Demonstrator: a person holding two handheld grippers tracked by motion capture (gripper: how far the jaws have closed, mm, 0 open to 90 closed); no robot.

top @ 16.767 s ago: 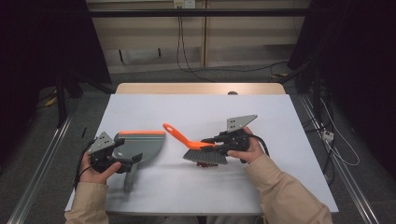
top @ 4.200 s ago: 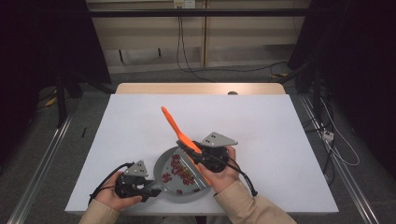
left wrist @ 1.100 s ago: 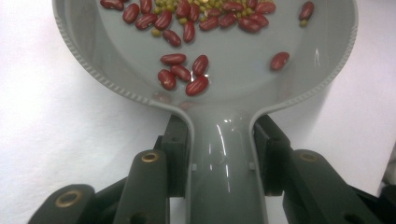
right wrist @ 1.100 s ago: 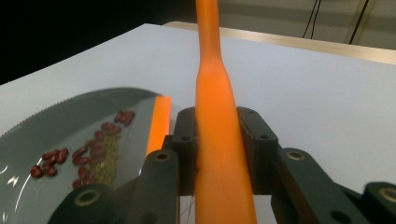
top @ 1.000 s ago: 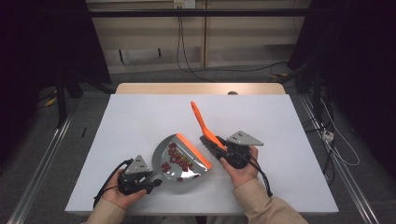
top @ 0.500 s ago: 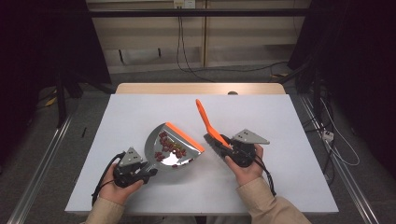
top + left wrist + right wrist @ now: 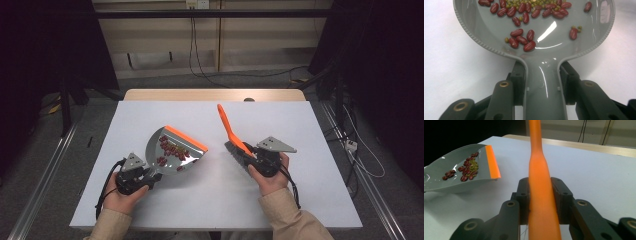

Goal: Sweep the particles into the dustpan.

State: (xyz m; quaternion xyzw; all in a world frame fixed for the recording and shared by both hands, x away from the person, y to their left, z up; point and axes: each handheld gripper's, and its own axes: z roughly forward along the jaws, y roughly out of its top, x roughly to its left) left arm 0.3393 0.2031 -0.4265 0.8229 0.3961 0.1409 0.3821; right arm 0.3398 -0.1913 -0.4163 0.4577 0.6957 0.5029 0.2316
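A grey dustpan (image 7: pixel 172 150) with an orange front lip holds red kidney beans (image 7: pixel 521 40) and small green beans. My left gripper (image 7: pixel 145 177) is shut on the dustpan's handle (image 7: pixel 544 85), lifting the pan off the table at the front left. The pan (image 7: pixel 456 175) tilts with its lip raised. My right gripper (image 7: pixel 248 159) is shut on an orange-handled brush (image 7: pixel 229 129); the handle (image 7: pixel 541 195) sticks up and away between the jaws, and the dark bristles (image 7: pixel 233 147) sit by the gripper.
The white table (image 7: pixel 280 200) has a wooden strip along its far edge (image 7: pixel 215 95). A small dark object (image 7: pixel 249 100) lies at that far edge. Dark floor, metal rails and cables surround the table.
The dustpan has been lifted and swung to the left, its lip now raised and farther from the brush. The right gripper with the brush has stayed in place.
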